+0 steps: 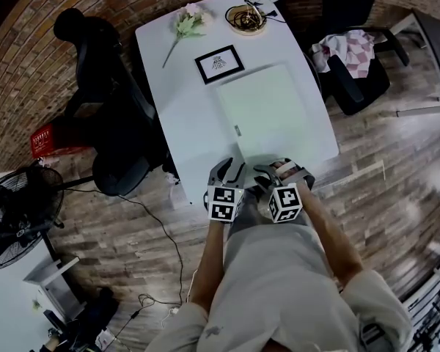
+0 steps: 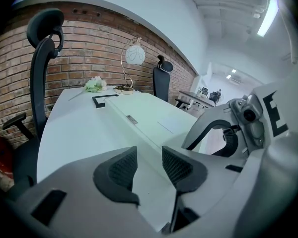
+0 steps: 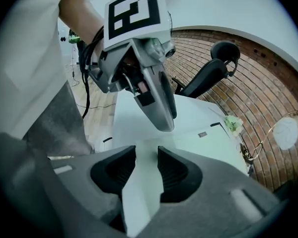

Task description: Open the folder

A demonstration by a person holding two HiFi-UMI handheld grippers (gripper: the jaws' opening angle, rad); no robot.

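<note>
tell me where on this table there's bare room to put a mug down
The widest bare patch is the strip of white table between its left edge and the pale green folder, nearer than the black picture frame. The far end is crowded: pale flowers, round lamp base. The left gripper and right gripper fill the near edge.

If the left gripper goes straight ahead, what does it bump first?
Probably the white table, right beside the near edge of the folder. Depth is unclear, so the left gripper might touch the folder first.
</note>
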